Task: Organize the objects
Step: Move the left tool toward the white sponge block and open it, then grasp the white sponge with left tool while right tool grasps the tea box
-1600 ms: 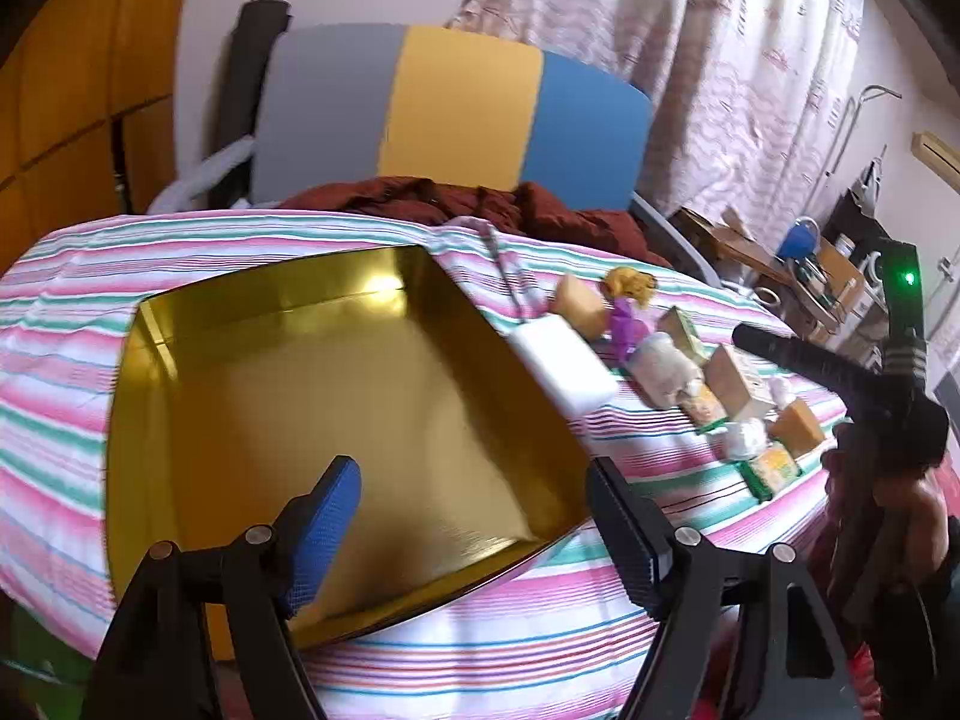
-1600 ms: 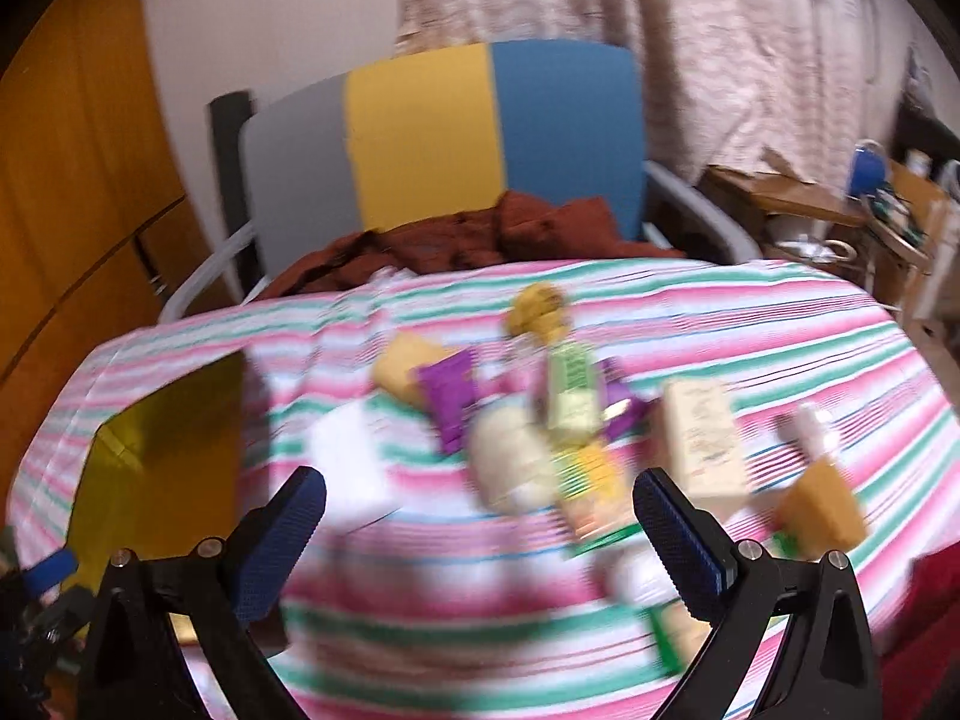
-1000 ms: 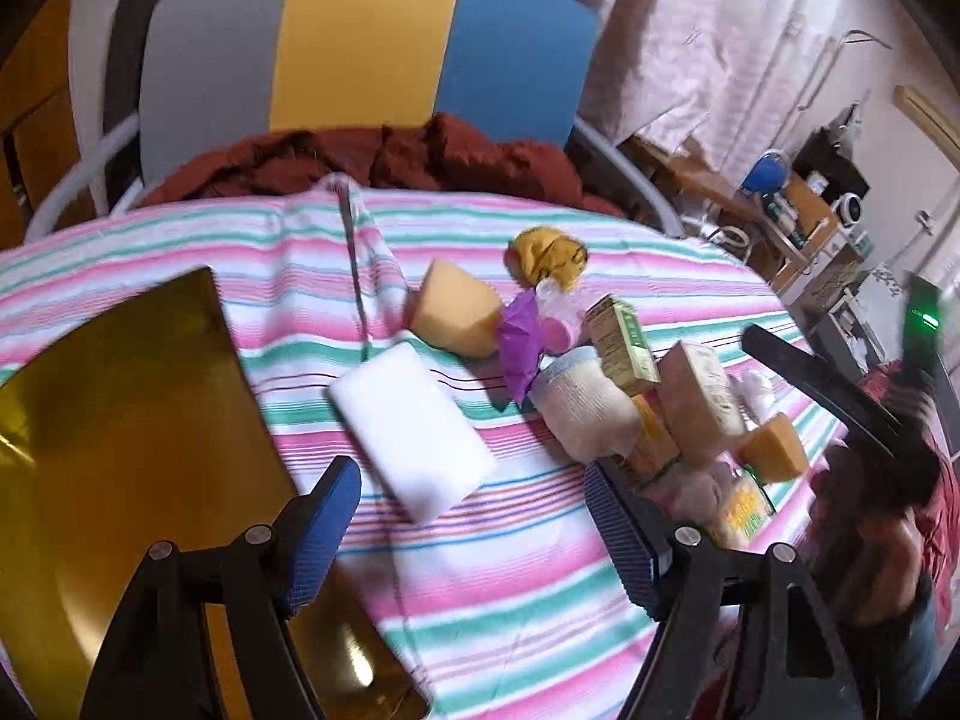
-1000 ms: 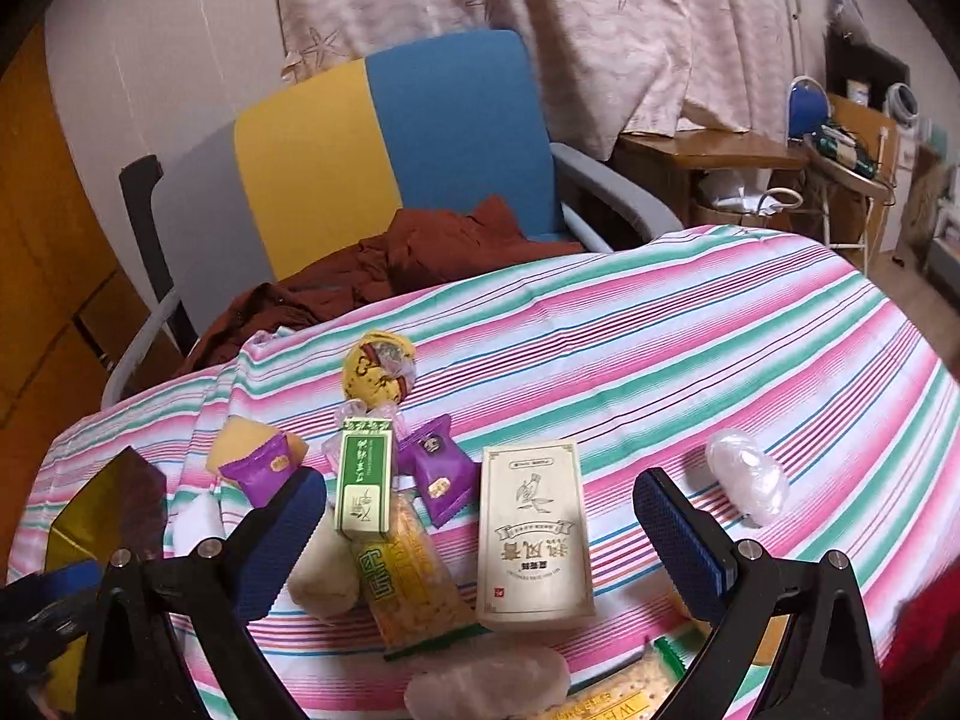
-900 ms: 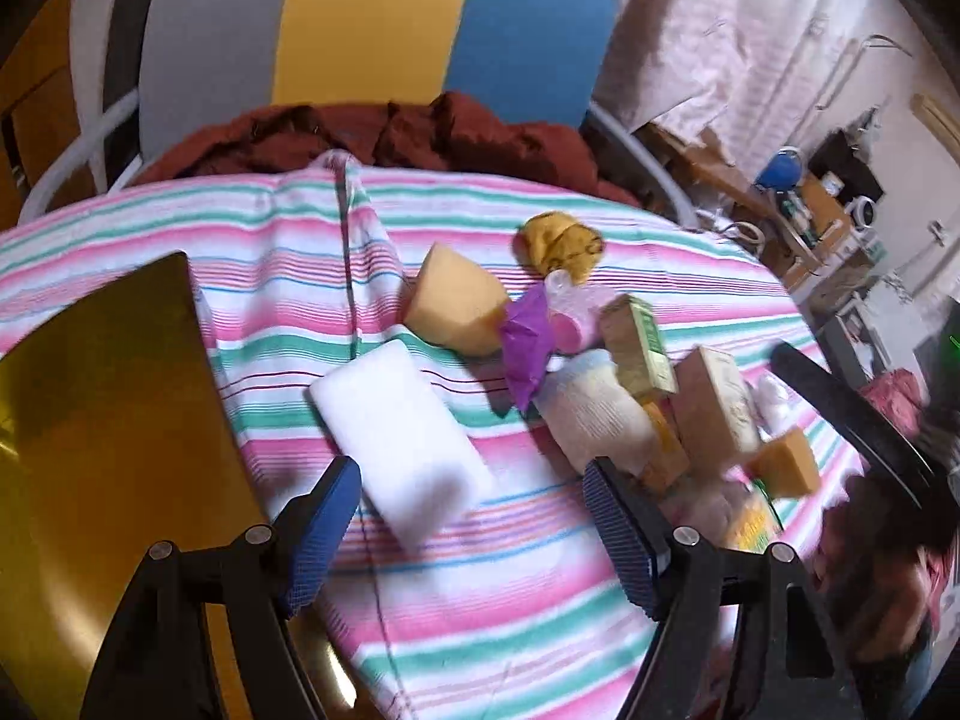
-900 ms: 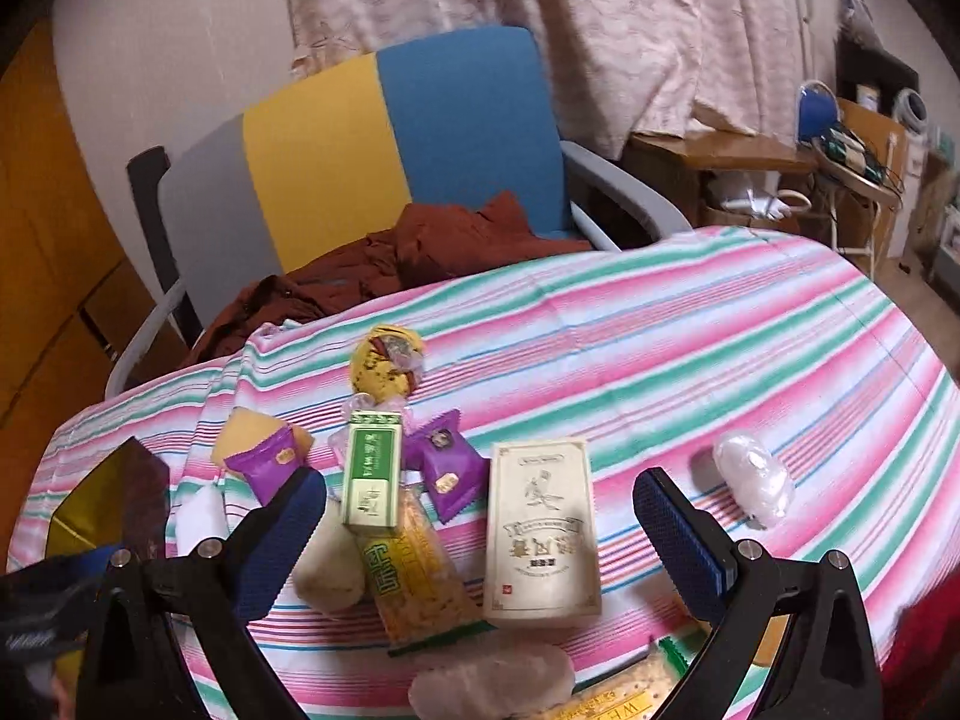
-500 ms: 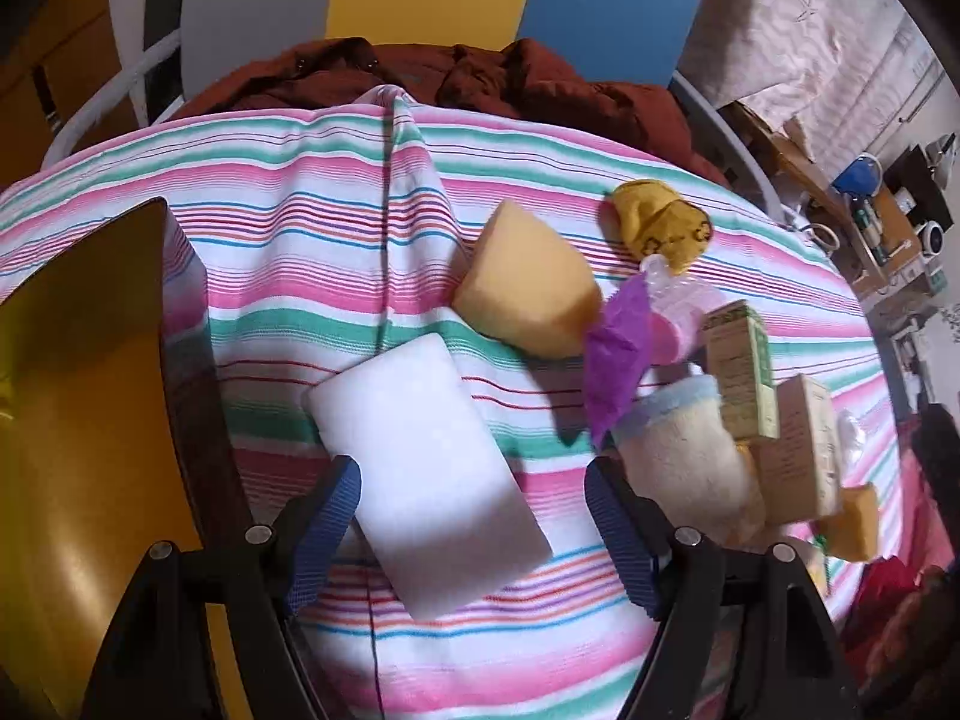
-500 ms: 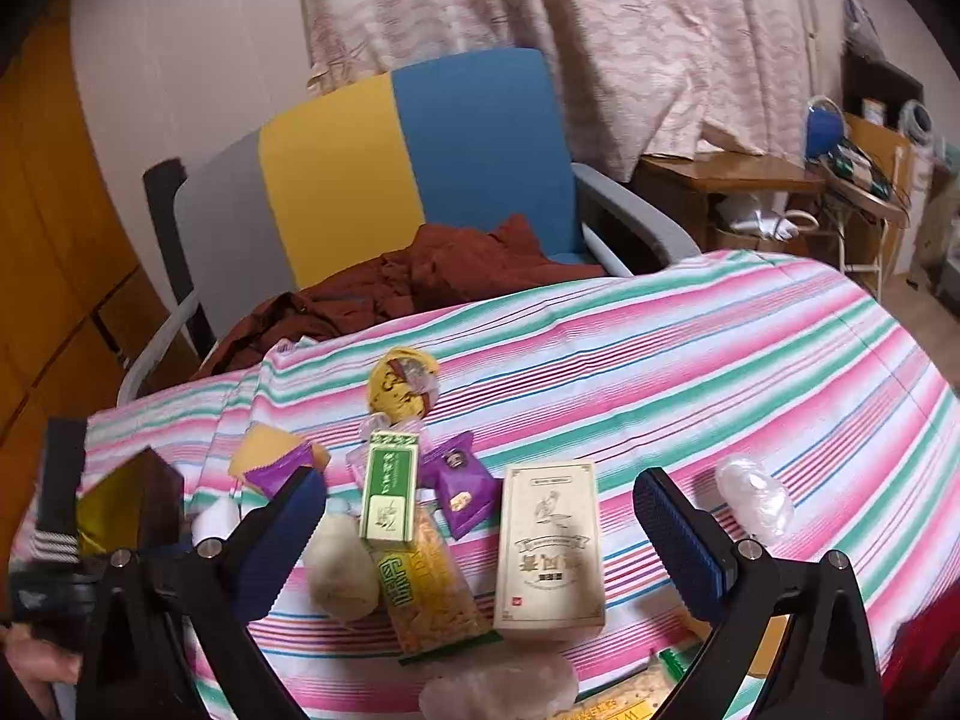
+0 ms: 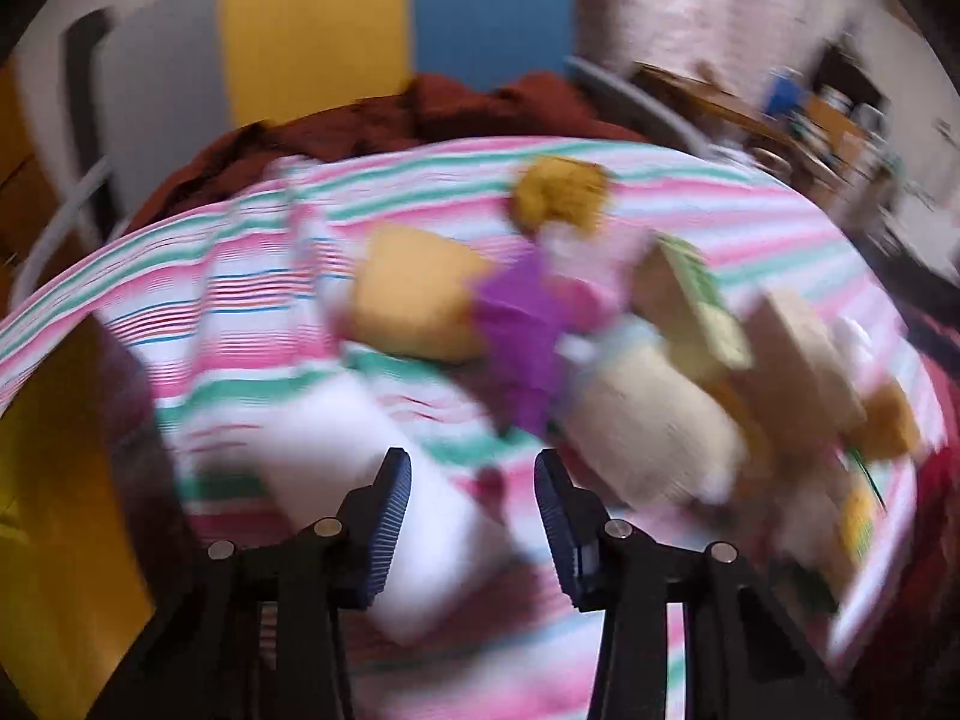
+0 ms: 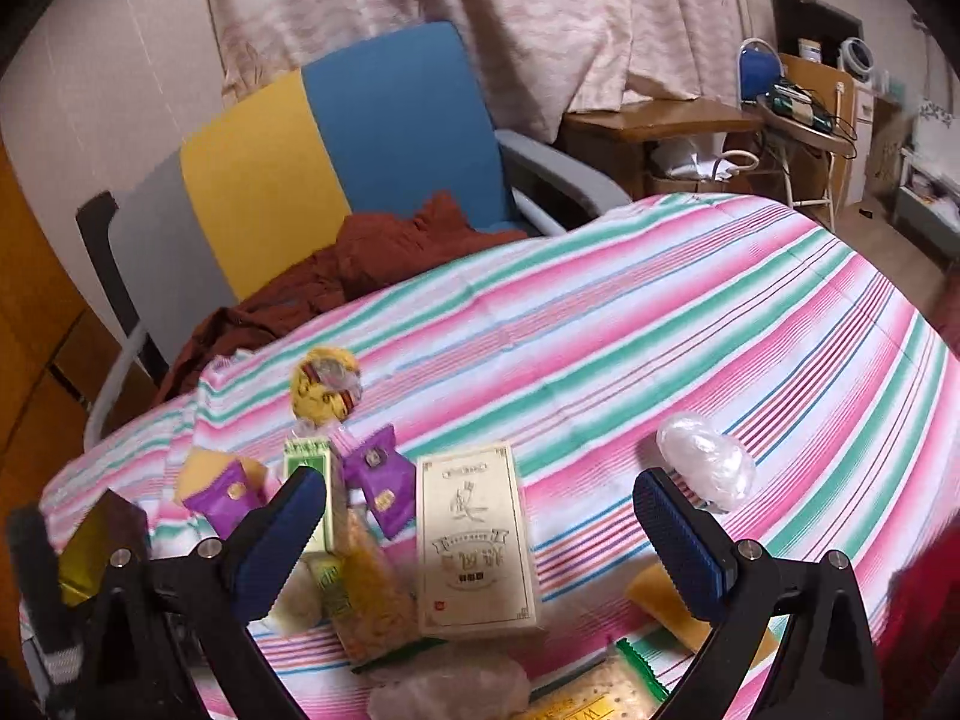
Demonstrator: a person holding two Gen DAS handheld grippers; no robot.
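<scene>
Left hand-held gripper point(image 9: 473, 504) sits low over the striped counter point(image 10: 690, 324) with its jaws partly drawn in but a clear gap between the pads; nothing is caught between them. The white block point(image 9: 366, 480) lies just under and to the left of that gap, with the left pad over it, though the left view is badly smeared and I cannot tell whether a pad touches it. Right hand-held gripper point(image 10: 480, 525) is spread wide and empty, hanging above the clutter.

As for progress, sorting looks barely begun. The gold tray point(image 9: 54, 480) is at the left edge of the counter, and the part of it in view holds nothing. Everything else is loose on the cloth: the beige box point(image 10: 474, 540) lies between the right gripper's fingers and beyond their tips, the yellow snack bag point(image 10: 372, 594) just beside it, then the yellow sponge point(image 9: 420, 306), the green box point(image 10: 309, 480), the purple packets point(image 10: 381, 483), the clear wrapped lump point(image 10: 708, 462) off to the right near the right finger, and the round yellow sweet point(image 10: 324, 387) farthest back. All of it remains to be moved.
</scene>
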